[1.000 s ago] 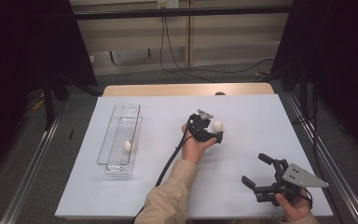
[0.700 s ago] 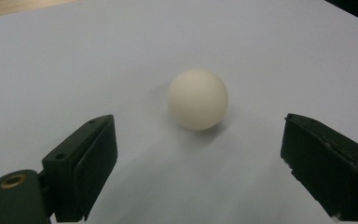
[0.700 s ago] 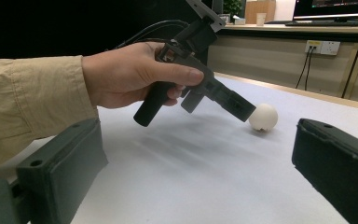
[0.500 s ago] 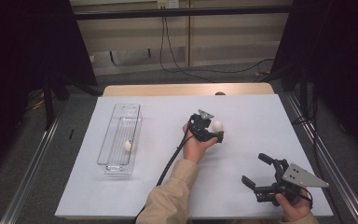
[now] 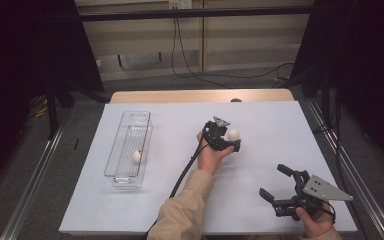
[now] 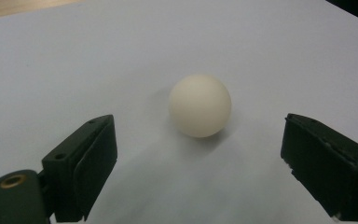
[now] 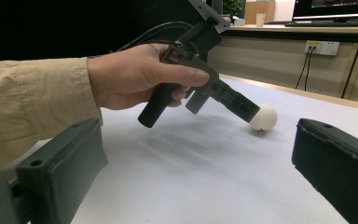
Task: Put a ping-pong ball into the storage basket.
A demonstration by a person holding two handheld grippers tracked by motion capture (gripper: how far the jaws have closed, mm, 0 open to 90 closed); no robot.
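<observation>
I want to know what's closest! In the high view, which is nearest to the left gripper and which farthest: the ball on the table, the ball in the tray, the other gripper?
1. Ball on the table, just ahead of the left gripper.
2. Right gripper, near the table's front right.
3. Ball in the tray, far left.

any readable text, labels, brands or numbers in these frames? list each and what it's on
None can be read.
Monitor at the top right of the right gripper view: faint marks on the screen, too small and blurred to read.
White ball, left hand-held gripper, right hand-held gripper, clear tray, white table cover: no print visible.
</observation>
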